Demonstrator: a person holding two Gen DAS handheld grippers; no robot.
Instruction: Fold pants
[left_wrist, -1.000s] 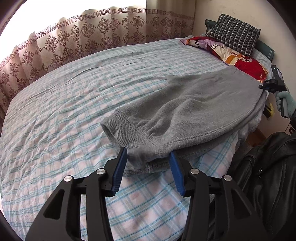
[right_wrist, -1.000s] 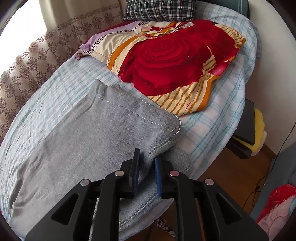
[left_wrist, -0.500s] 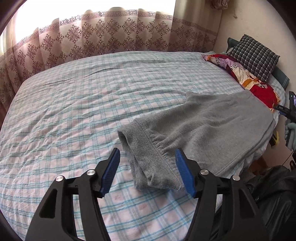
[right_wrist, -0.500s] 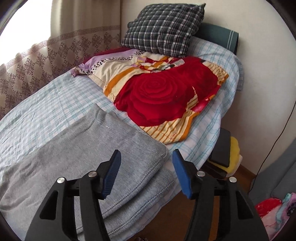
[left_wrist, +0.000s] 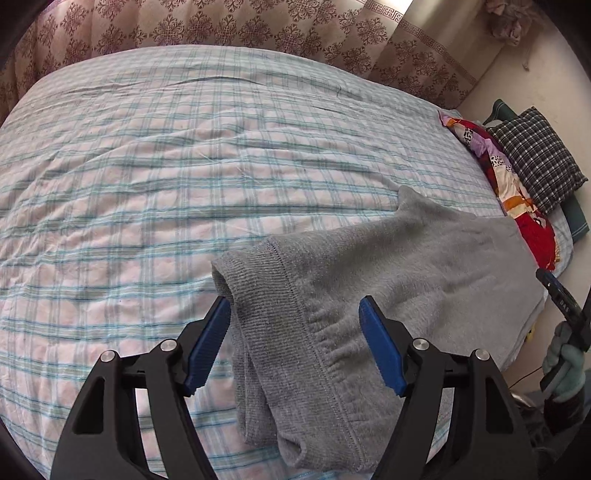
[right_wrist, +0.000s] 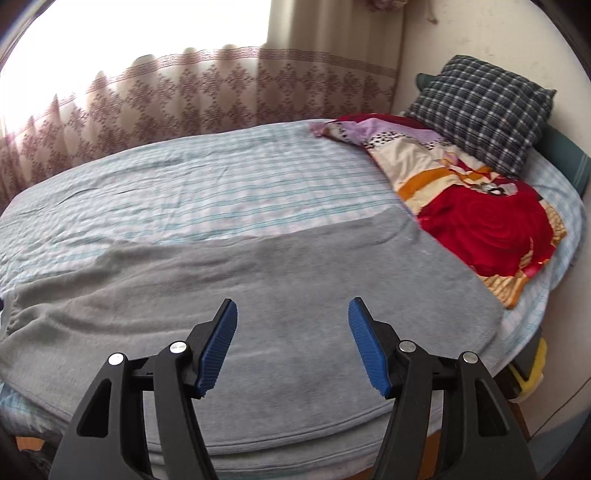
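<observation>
We see left tool (left_wrist: 295, 343) spread wide, gripping nothing, ribbed cuffs of grey pants (left_wrist: 369, 295) just ahead between its fingers. Right tool (right_wrist: 293, 341) likewise wide apart, empty, above folded pants lying flat on bed (left_wrist: 147, 166); red blanket (right_wrist: 487, 225) beyond, to right.

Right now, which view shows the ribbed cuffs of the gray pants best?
The left wrist view: both ribbed cuffs lie stacked between the open left gripper fingers. The right wrist view shows only the pants' flat gray body, no cuffs.
</observation>
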